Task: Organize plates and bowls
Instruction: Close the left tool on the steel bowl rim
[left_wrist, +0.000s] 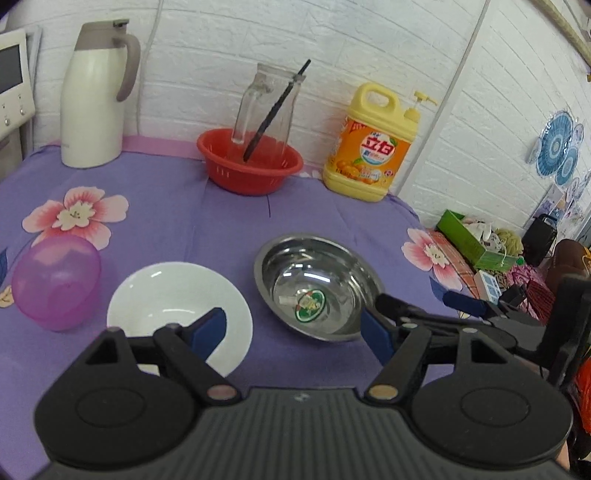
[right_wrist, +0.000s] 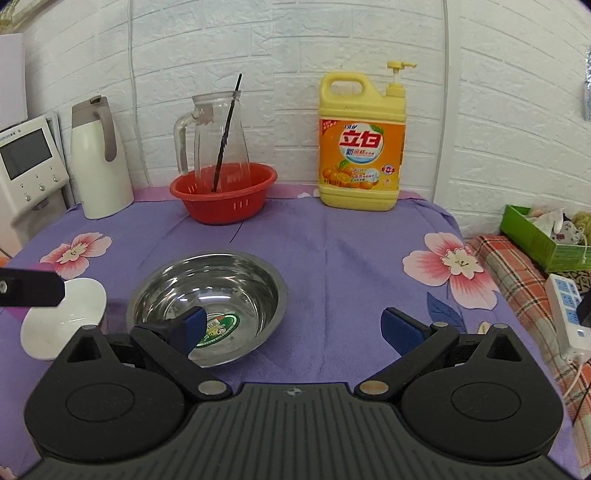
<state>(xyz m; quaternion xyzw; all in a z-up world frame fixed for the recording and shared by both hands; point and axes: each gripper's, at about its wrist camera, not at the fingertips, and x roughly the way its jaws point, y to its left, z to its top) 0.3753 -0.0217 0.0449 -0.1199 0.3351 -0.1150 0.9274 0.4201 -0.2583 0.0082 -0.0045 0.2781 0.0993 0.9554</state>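
A steel bowl (left_wrist: 317, 286) with a green sticker inside sits on the purple flowered cloth; it also shows in the right wrist view (right_wrist: 218, 295). A white plate (left_wrist: 173, 306) lies to its left, also in the right wrist view (right_wrist: 66, 317). A purple plastic bowl (left_wrist: 55, 282) lies further left. My left gripper (left_wrist: 293, 328) is open and empty, one finger over the white plate, the other at the steel bowl's near rim. My right gripper (right_wrist: 293, 326) is open and empty, its left finger over the steel bowl's near rim.
At the back stand a white thermos (left_wrist: 96, 96), a red colander (left_wrist: 251, 162) holding a glass pitcher (left_wrist: 266, 107), and a yellow detergent jug (left_wrist: 373, 144). The table edge drops off at the right, with a green box (right_wrist: 543, 236) and a power strip (right_wrist: 569, 314) beyond.
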